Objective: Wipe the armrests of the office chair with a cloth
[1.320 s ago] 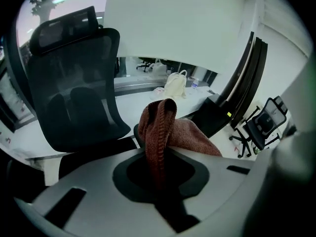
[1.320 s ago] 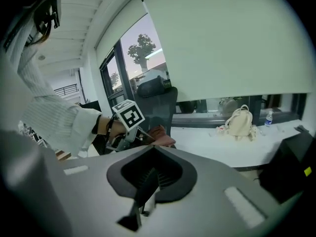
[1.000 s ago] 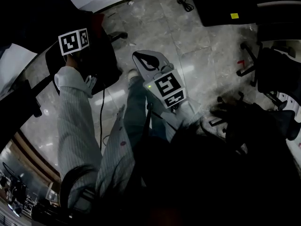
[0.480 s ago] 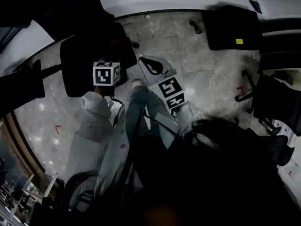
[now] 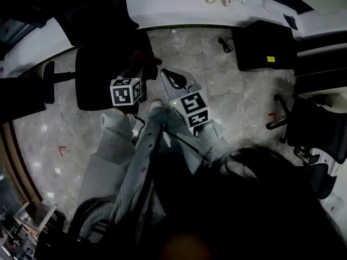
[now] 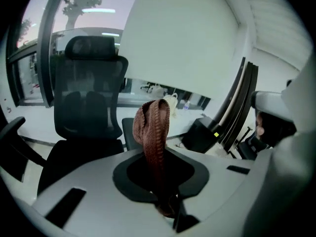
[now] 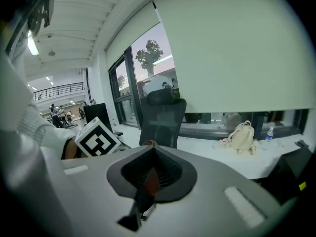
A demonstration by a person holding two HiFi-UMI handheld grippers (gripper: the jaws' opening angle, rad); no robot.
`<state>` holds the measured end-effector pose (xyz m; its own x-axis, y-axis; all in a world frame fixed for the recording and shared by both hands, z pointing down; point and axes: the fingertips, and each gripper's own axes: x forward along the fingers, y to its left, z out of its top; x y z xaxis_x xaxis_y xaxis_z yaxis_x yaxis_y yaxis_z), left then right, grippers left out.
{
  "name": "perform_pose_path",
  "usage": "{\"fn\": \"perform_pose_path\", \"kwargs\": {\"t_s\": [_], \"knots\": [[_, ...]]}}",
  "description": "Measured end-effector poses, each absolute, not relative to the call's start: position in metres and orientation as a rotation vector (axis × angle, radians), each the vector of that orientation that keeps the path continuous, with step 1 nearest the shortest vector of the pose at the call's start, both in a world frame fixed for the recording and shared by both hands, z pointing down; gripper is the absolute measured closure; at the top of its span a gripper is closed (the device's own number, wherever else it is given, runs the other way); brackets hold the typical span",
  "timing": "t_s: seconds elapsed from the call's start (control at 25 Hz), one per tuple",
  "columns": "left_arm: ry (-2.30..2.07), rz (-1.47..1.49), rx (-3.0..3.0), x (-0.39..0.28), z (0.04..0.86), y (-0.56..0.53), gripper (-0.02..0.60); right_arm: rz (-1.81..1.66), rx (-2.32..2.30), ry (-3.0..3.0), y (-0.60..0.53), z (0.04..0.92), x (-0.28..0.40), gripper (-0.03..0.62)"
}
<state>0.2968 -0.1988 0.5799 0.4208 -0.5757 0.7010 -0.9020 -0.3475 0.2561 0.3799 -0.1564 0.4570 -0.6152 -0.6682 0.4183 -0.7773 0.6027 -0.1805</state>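
A black office chair (image 5: 97, 75) stands on the floor ahead of me, its left armrest (image 5: 49, 83) sticking out to the side. My left gripper (image 5: 136, 68) hovers over the seat, shut on a red-brown knitted cloth (image 5: 142, 56). In the left gripper view the cloth (image 6: 154, 127) stands up out of the left gripper (image 6: 155, 154), with the chair's mesh back (image 6: 89, 93) and one armrest (image 6: 12, 132) behind it. My right gripper (image 5: 171, 76) hangs just right of the left one with its jaws together, holding nothing. In the right gripper view the right gripper (image 7: 153, 148) faces the chair's back (image 7: 162, 117).
A white counter (image 5: 162, 12) runs along the far wall with a cream bag (image 7: 242, 137) and a bottle (image 7: 269, 133) on it. A black box (image 5: 265, 45) and a cable (image 5: 225, 41) lie on the stone floor. Another dark chair (image 5: 314, 131) stands at the right.
My left gripper has swung right with the cloth, from the chair's far side to just beside the right gripper. The right gripper has risen a little.
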Motion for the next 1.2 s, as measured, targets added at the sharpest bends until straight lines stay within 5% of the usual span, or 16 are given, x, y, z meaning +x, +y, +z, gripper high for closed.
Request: {"fn": "perform_pose_path", "kwargs": {"t_s": [0.48, 1.2], "knots": [[-1.555, 0.070, 2.502, 0.334, 0.294, -0.176, 0.540, 0.171, 1.424, -2.735, -0.158, 0.275, 0.423, 0.592], [-1.642, 0.017, 2.563, 0.330, 0.251, -0.165, 0.540, 0.101, 1.411, -2.758, -0.150, 0.251, 0.427, 0.594]]}}
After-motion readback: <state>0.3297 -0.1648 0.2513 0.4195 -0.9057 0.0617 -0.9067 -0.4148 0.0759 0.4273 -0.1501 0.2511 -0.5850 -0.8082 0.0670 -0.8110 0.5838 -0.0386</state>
